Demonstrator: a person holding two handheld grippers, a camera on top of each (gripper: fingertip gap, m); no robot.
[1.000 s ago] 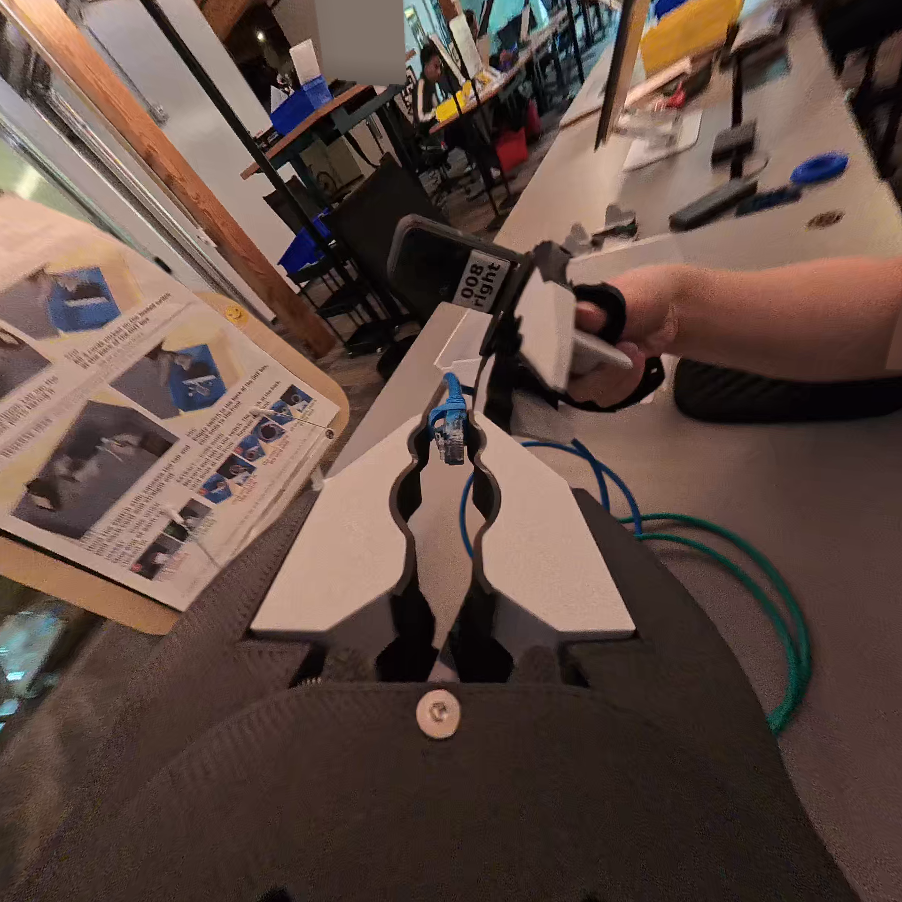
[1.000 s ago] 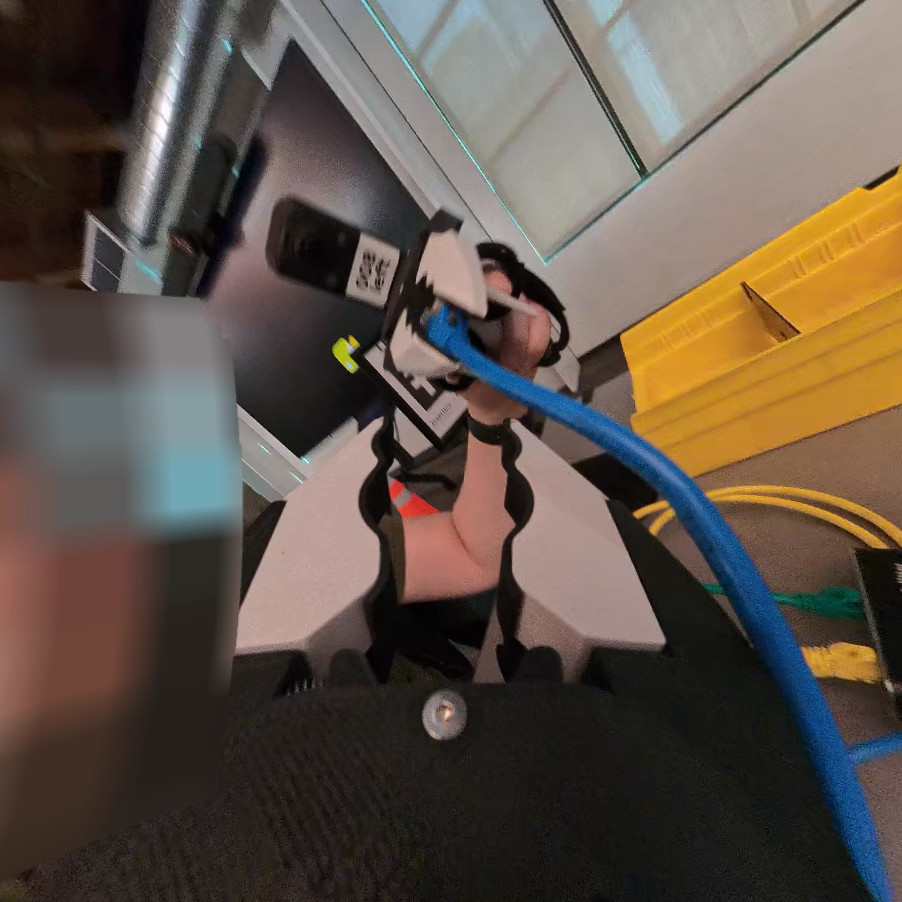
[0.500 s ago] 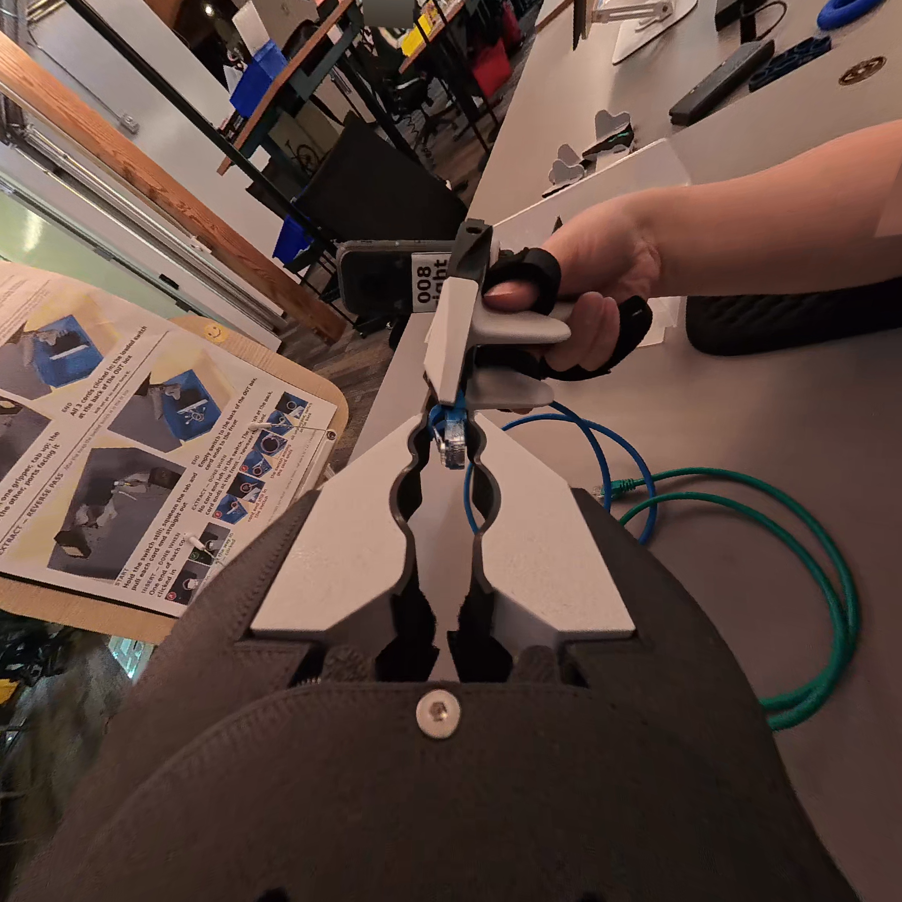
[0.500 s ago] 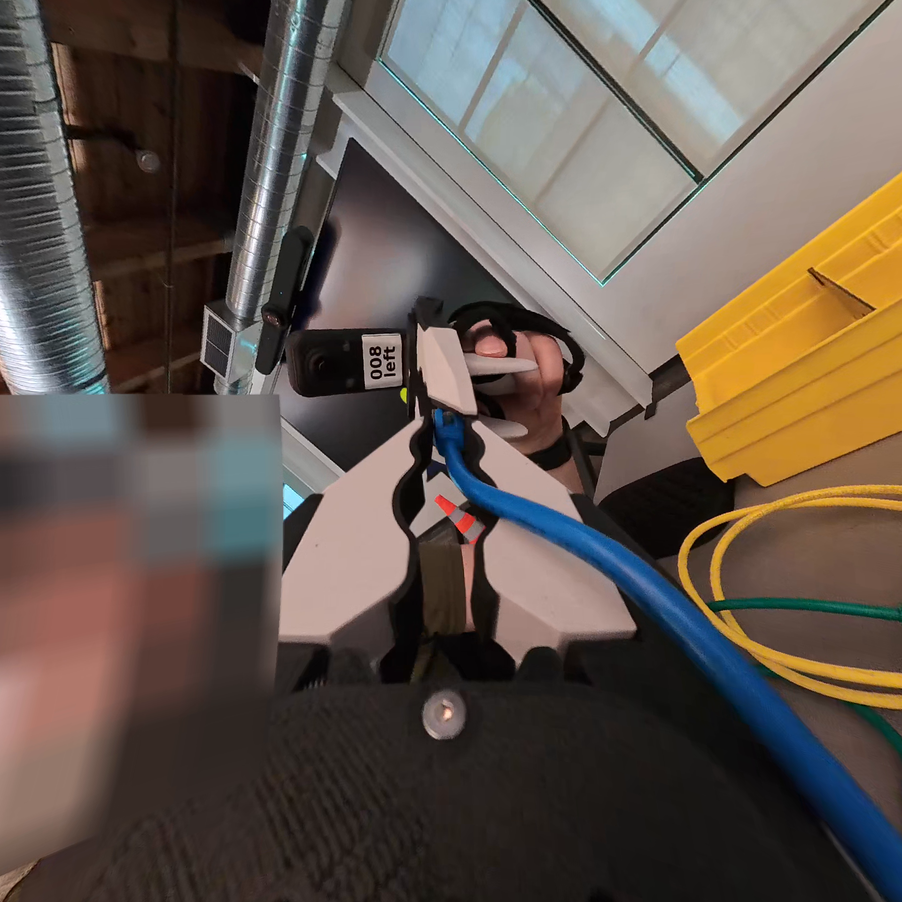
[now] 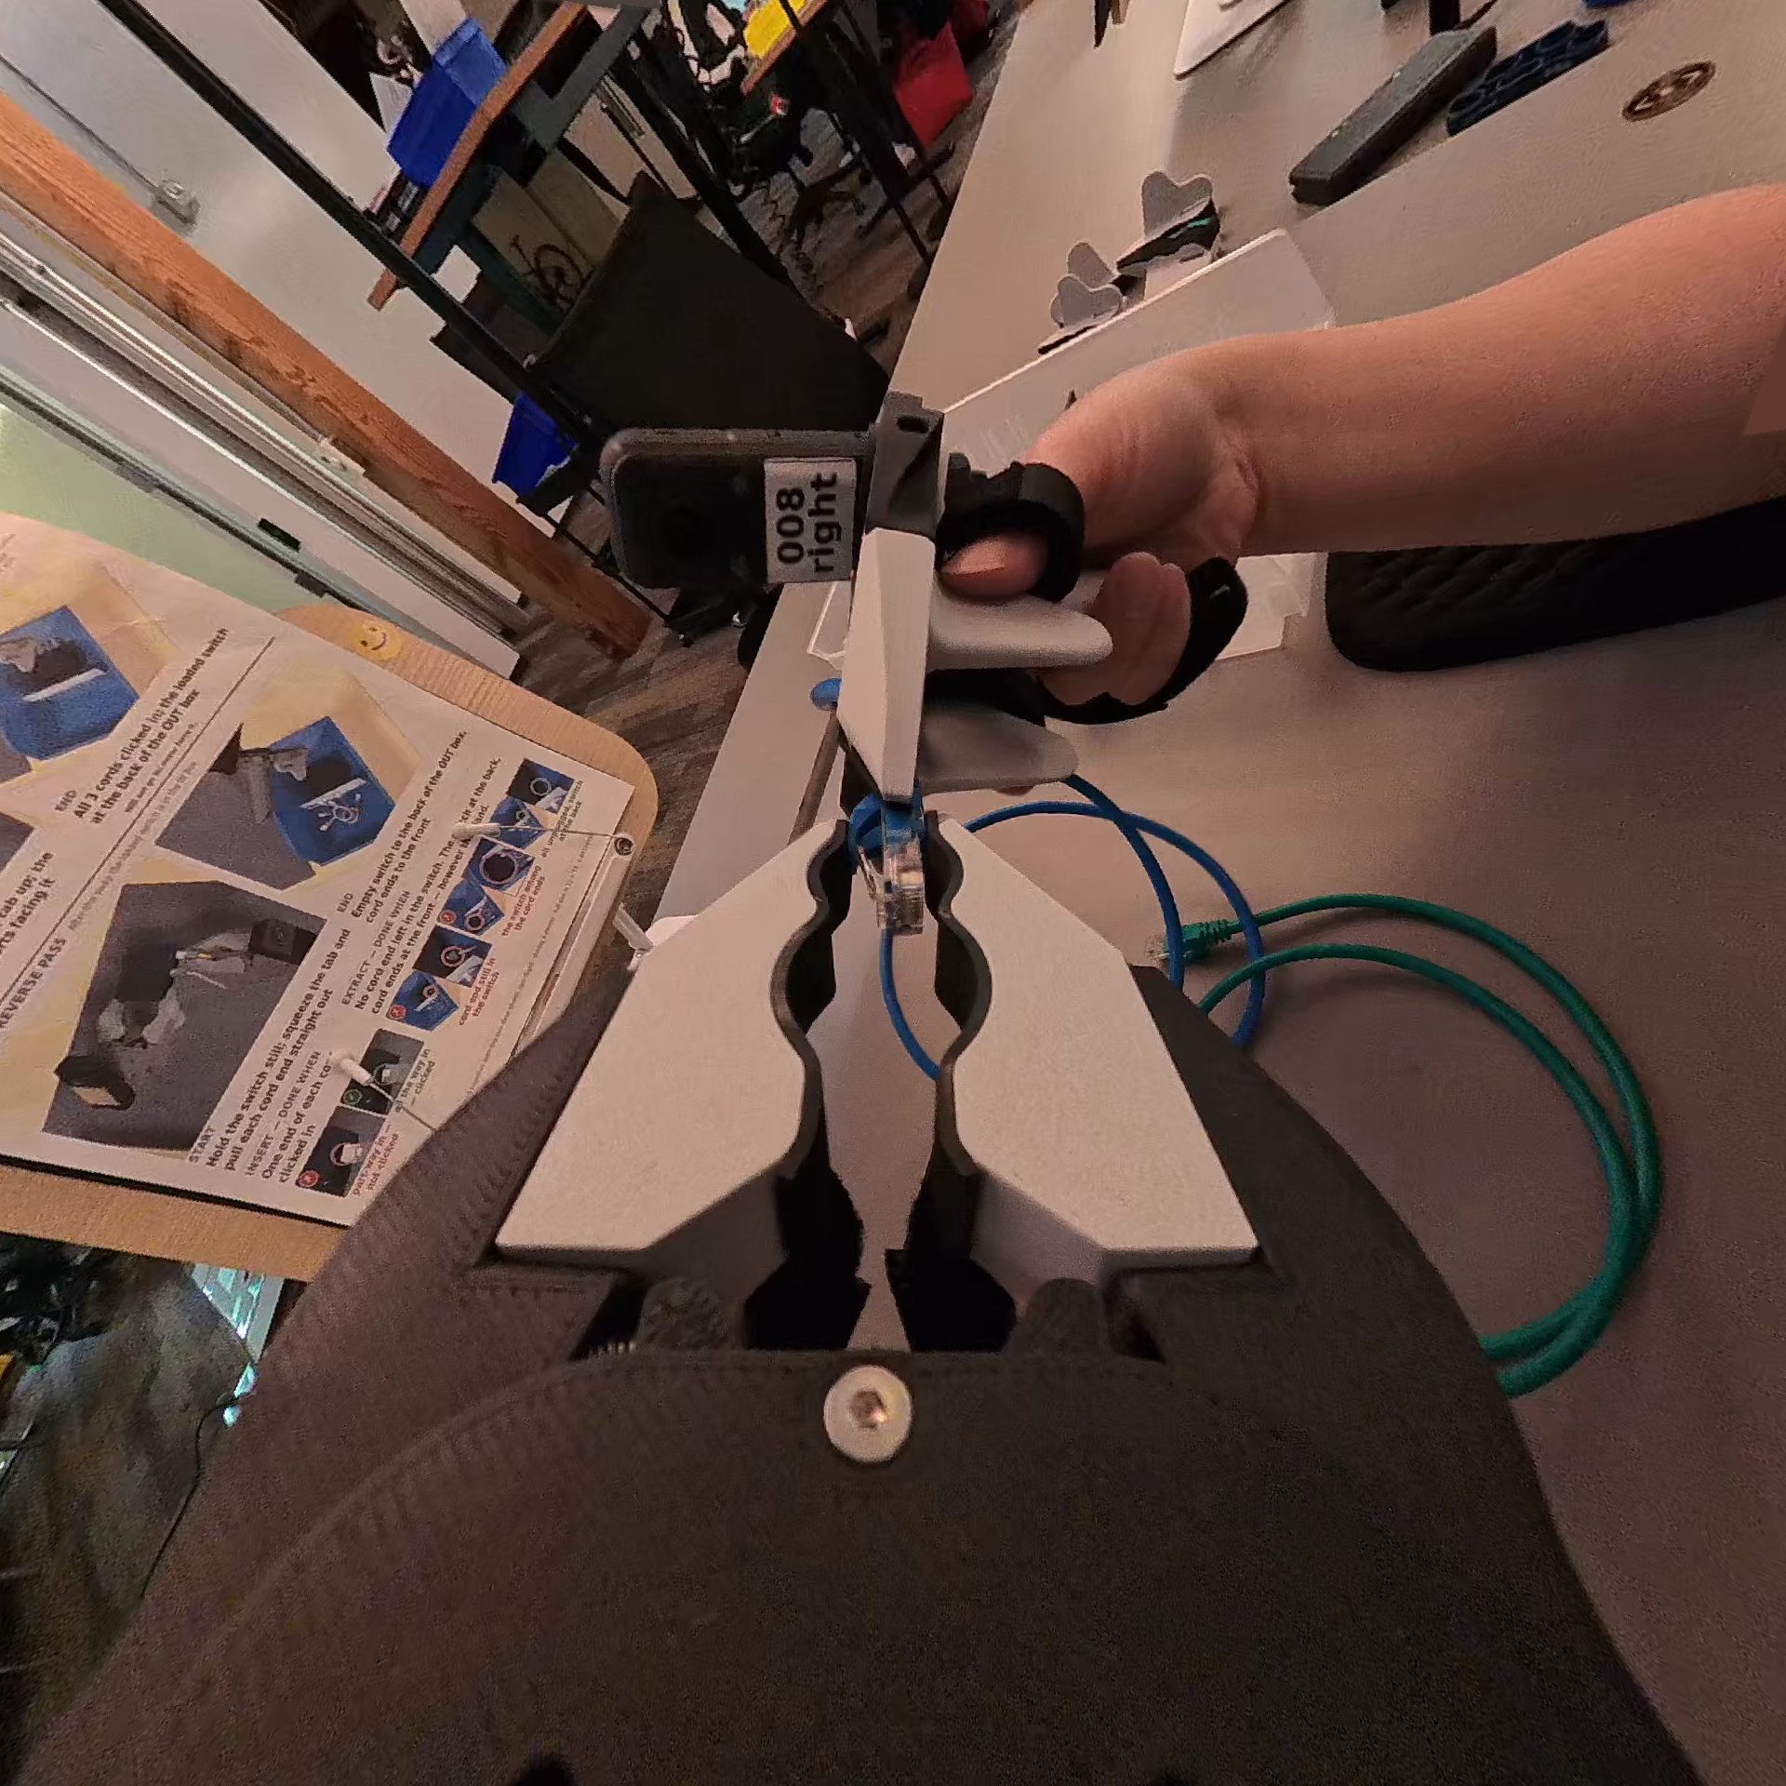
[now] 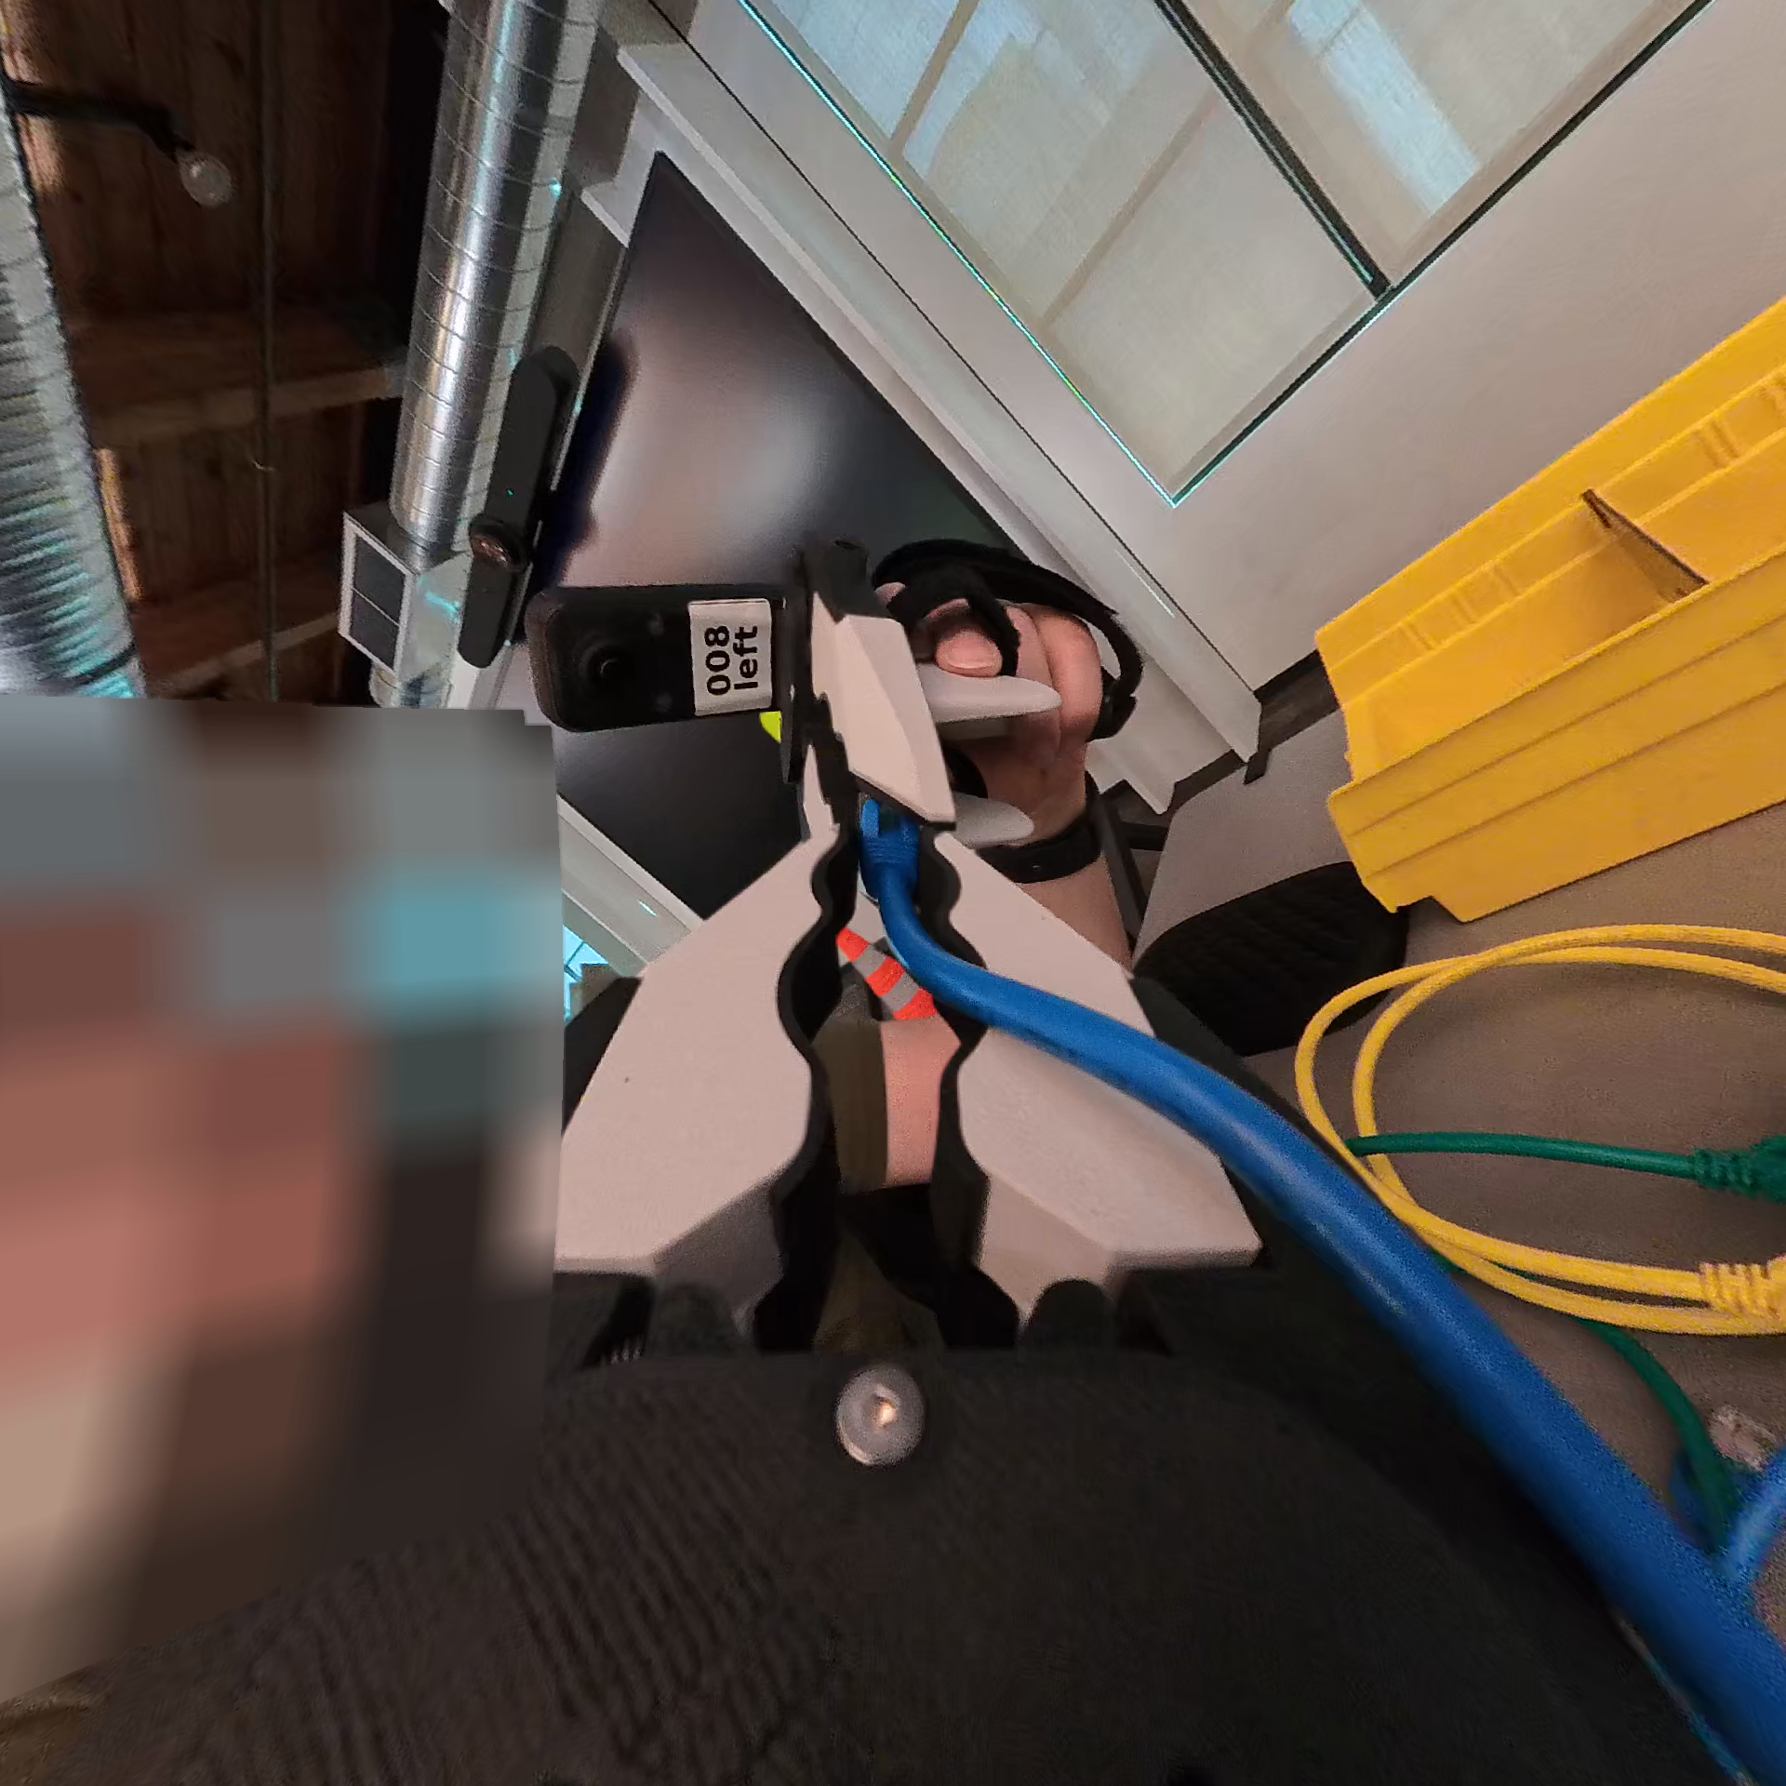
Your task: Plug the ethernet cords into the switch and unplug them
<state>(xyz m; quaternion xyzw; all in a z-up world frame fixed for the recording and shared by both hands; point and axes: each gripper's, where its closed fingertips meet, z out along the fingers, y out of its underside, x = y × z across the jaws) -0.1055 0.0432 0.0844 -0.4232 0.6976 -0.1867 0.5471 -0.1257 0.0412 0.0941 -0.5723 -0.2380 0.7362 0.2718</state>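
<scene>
A blue ethernet cord ends in a clear plug that points back at the camera in the left wrist view. My left gripper is shut on it at the fingertips, held above the table. My right gripper meets it tip to tip from the far side. In the right wrist view my right gripper is shut on the cord's blue boot, the cord trails down to the right, and the left gripper touches from above. The switch is not in view.
A green cord lies looped on the grey table with its plug beside a yellow cord. A yellow bin stands behind. An instruction sheet on a board is at left. A black pad lies by the arm. My left and right fingertips are right by each other.
My right gripper was open and apart from the left one. It has come up tip to tip with it and closed around the blue cord just behind the plug.
</scene>
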